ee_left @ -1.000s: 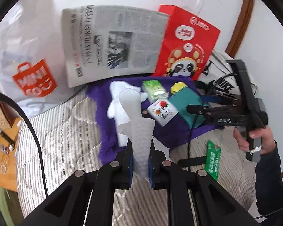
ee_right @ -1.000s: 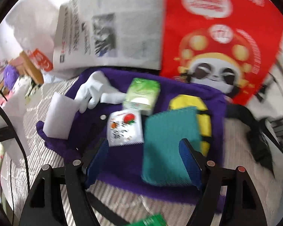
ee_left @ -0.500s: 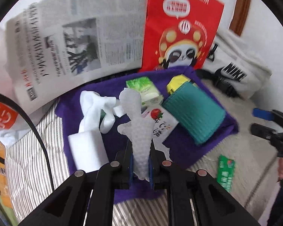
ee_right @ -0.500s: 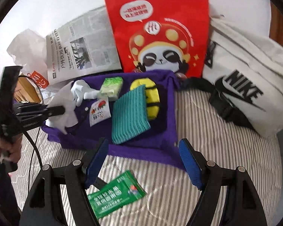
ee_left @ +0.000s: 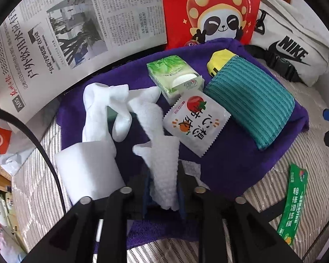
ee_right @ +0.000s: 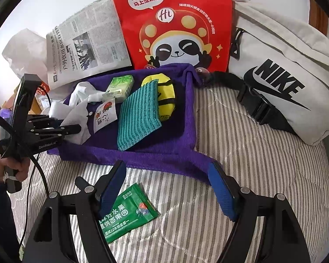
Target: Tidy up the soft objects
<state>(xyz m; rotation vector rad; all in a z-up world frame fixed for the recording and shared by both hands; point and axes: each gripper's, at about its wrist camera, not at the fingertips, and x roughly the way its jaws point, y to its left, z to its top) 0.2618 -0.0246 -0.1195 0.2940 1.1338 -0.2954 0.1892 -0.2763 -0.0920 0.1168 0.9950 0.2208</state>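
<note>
The left gripper (ee_left: 163, 194) points steeply down over the near edge of the purple cloth (ee_left: 241, 166), carried by a hand (ee_right: 9, 169) gripping its handle at the left of the right wrist view. Its jaws have just been opening and now stand slightly apart, with a white foam strip (ee_left: 162, 153) between them; a gap shows on each side of the strip, so the pads do not appear to press it. The strip's far end lies on the cloth, just beside the white sachet (ee_left: 196, 120) and the white sock (ee_left: 105, 109). A white sheet (ee_left: 87, 171) lies left of the strip, at the cloth's near-left corner. Farther right on the cloth lie a green tissue pack (ee_left: 173, 76), a teal cloth (ee_left: 252, 100) and a yellow item (ee_left: 218, 62) partly under it. The right gripper (ee_right: 167, 188) tilts down over the striped bedding (ee_right: 241, 153), near side of the purple cloth, jaws wide apart and holding nothing. A green packet (ee_right: 126, 214) lies on the bedding just beside its left finger, partly hidden by it. A newspaper (ee_left: 76, 28), a red bag (ee_right: 171, 22) and a white bag (ee_right: 285, 76) stand along the far side.
</note>
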